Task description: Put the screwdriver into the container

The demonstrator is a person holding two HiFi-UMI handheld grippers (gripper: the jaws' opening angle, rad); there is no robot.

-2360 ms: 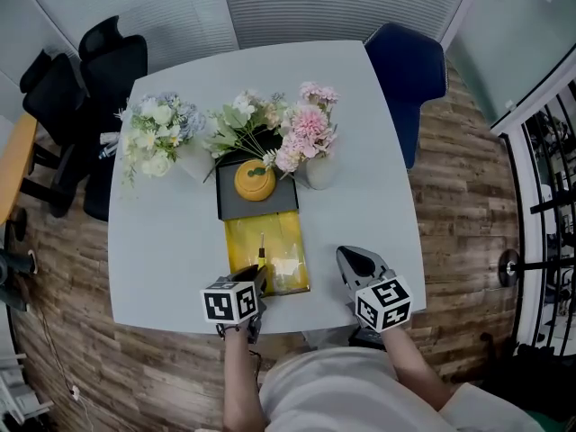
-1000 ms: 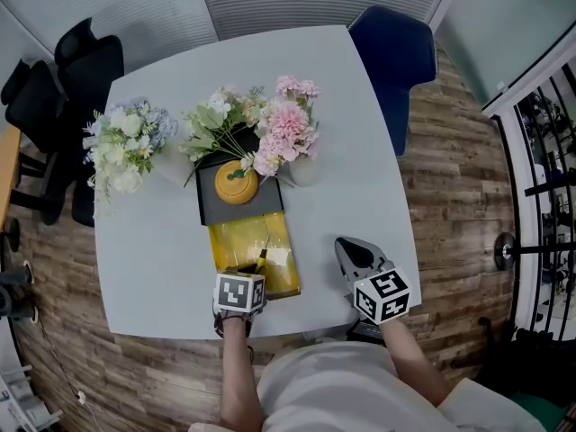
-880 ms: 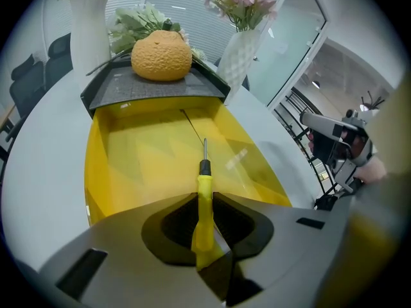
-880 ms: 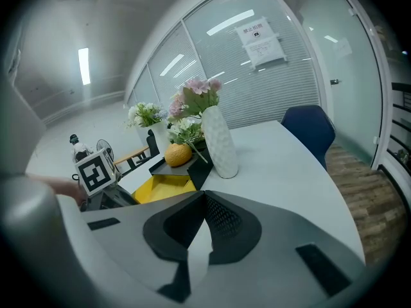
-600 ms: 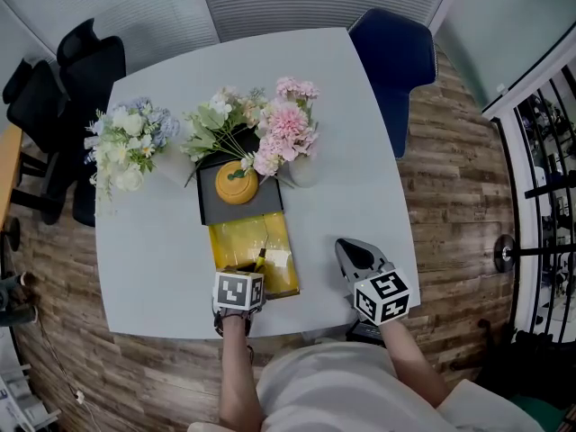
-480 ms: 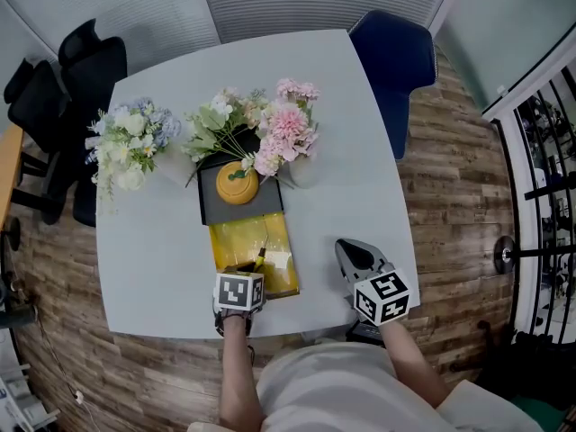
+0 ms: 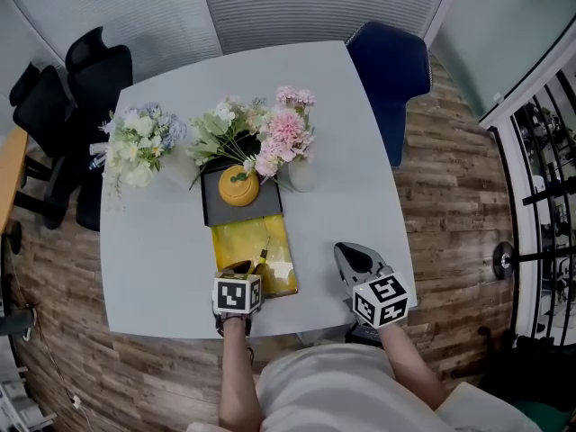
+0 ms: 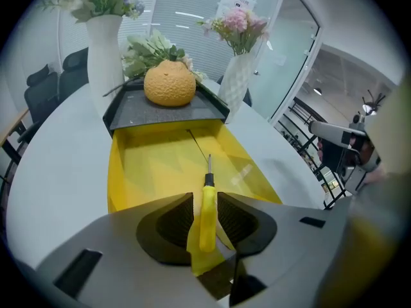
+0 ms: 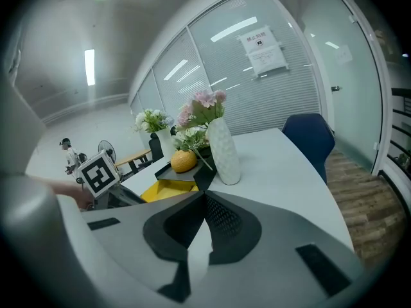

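**A:** While the left gripper (image 8: 205, 196) stands with its jaws parted, is the screwdriver (image 8: 207, 213) gripped at all?

**B:** I'd say not. The jaws have just been opening. The yellow handle lies between the pads, with a gap showing on its left side. The shaft points toward the far end, over the floor of the yellow container (image 8: 138, 165).

**A:** So it's in?

**B:** Nearly, by my judgement. The head view shows it in the near right part of the container, with the handle end at the near wall. I can't tell whether the handle has settled onto the floor or rests on that wall. What remains is pulling the gripper back clear of it.

**A:** And the right gripper (image 9: 204, 196)?

**B:** Its jaws are closed together with nothing in them. It sits to the right over the counter (image 7: 153, 268), well apart from the container. At the container's far end, a dark tray (image 7: 220, 212) carries an orange ornament (image 7: 239, 187).
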